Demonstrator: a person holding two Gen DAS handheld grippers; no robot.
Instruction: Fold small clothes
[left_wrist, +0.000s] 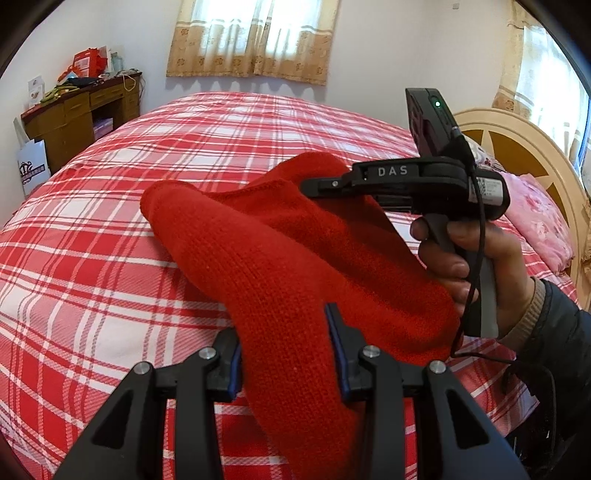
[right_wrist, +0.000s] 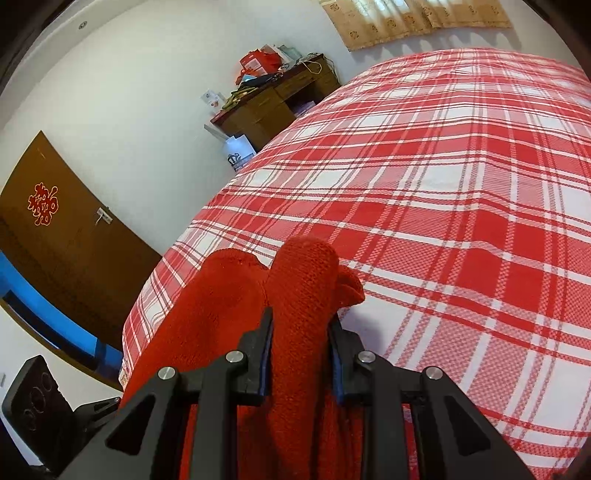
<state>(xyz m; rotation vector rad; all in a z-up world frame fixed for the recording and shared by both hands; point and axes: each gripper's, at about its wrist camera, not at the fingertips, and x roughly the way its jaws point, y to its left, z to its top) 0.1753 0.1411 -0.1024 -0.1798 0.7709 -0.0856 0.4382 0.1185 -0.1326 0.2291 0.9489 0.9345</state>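
Observation:
A red knitted garment (left_wrist: 280, 251) hangs between my two grippers above the red plaid bed (left_wrist: 110, 258). My left gripper (left_wrist: 286, 354) is shut on one bunched end of it, the cloth filling the gap between the blue pads. My right gripper (right_wrist: 301, 332) is shut on the other end, with red folds (right_wrist: 306, 266) sticking out past its fingertips. In the left wrist view the right gripper (left_wrist: 314, 182) shows from the side, held by a hand (left_wrist: 476, 254), its tip buried in the cloth. The garment's middle sags toward the bed.
The plaid bedspread (right_wrist: 443, 206) spreads wide ahead. A pink pillow (left_wrist: 535, 218) and a cream headboard (left_wrist: 517, 147) stand at the right. A brown desk (left_wrist: 74, 114) with clutter and a white bag (left_wrist: 33, 166) stand by the far wall. A brown door (right_wrist: 55, 236) is at left.

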